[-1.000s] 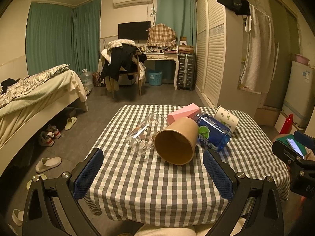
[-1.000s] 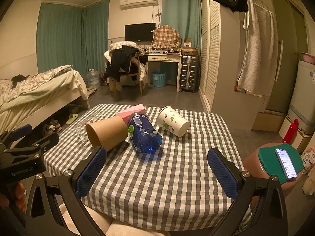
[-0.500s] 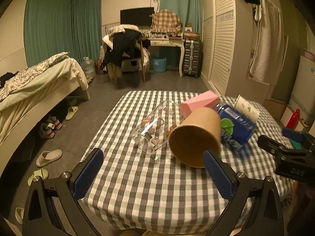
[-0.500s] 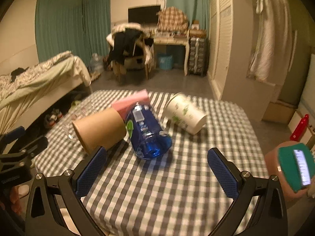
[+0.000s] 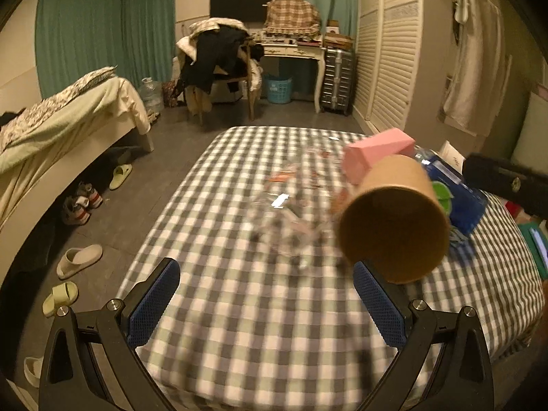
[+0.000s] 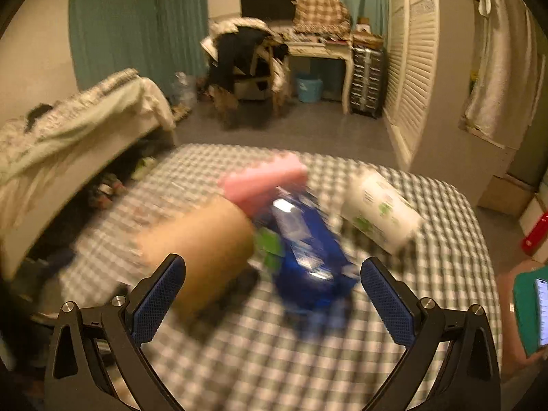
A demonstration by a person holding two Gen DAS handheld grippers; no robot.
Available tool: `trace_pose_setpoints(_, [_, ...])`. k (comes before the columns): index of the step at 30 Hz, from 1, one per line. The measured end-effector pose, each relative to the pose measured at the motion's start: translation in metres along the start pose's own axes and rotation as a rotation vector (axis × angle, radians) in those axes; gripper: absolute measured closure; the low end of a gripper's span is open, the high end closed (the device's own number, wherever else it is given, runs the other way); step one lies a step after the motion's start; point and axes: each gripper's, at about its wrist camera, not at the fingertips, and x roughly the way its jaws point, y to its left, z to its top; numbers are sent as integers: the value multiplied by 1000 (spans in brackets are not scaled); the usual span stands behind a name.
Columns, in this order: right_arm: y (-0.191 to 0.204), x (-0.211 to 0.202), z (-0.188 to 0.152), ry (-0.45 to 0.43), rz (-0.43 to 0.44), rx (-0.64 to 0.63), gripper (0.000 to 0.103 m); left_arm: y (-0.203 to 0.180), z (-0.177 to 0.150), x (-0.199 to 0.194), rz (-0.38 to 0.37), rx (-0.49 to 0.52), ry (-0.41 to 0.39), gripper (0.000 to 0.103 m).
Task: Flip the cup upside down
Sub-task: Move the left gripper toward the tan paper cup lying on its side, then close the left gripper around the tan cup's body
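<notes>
A brown paper cup (image 5: 394, 219) lies on its side on the checked tablecloth (image 5: 260, 335), mouth toward the left wrist camera; it also shows blurred in the right wrist view (image 6: 202, 253). A clear glass (image 5: 291, 212) lies on its side just left of it. A white printed paper cup (image 6: 380, 215) lies on its side at the far right. My left gripper (image 5: 267, 298) is open and empty, low over the cloth before the glass. My right gripper (image 6: 272, 303) is open and empty, close before the blue bottle (image 6: 304, 257).
A pink box (image 5: 376, 154) lies behind the brown cup, the blue bottle (image 5: 459, 198) to its right. A bed (image 5: 61, 130) stands left, slippers (image 5: 78, 257) on the floor. A phone on a green pad (image 6: 534, 311) sits at the right.
Both grippers have moved forward and down toward the table objects, which loom larger. The right wrist view is now motion-blurred. Both stay open and empty.
</notes>
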Motion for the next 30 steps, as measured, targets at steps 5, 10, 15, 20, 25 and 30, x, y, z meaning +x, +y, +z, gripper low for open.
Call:
trace_pose_setpoints(5, [50, 23, -4, 38, -57, -72, 1, 38, -1, -5, 42, -34, -17, 0])
trace_pose_setpoints(10, [69, 54, -23, 137, -89, -100, 30, 64, -6, -8, 60, -70, -19, 0])
trace_pose_setpoints(15, [65, 58, -28, 149, -153, -95, 80, 75, -15, -12, 50, -83, -19, 0])
trace_pose_setpoints(20, [57, 44, -36, 155, -171, -99, 93, 72, -17, -24, 28, -82, -33, 0])
trace_pose_setpoints(25, [55, 21, -48, 154, -195, -135, 93, 56, -19, -39, 12, -58, -54, 0])
trace_pose_setpoints(30, [50, -9, -59, 105, -160, -127, 37, 41, -23, -52, 10, -36, -67, 0])
